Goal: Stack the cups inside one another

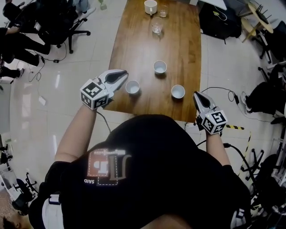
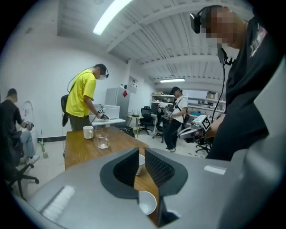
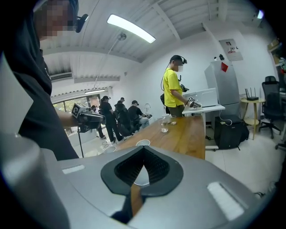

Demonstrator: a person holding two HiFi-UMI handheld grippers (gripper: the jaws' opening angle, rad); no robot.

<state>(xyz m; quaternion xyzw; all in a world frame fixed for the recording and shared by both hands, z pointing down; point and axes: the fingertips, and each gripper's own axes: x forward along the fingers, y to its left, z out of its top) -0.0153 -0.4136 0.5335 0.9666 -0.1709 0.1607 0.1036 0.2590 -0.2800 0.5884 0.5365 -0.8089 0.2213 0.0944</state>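
Note:
Three white cups stand apart on the wooden table: one near left, one in the middle further back, one near right. My left gripper hangs just left of the near left cup, shut and holding nothing. In the left gripper view that cup shows below the jaws and another cup beyond them. My right gripper is off the table's near right corner, beside the near right cup, shut and empty. A cup shows just past its tips.
At the table's far end stand a white mug and two clear glasses. Office chairs, bags and floor cables ring the table. A person in a yellow shirt stands at the far end, with others behind.

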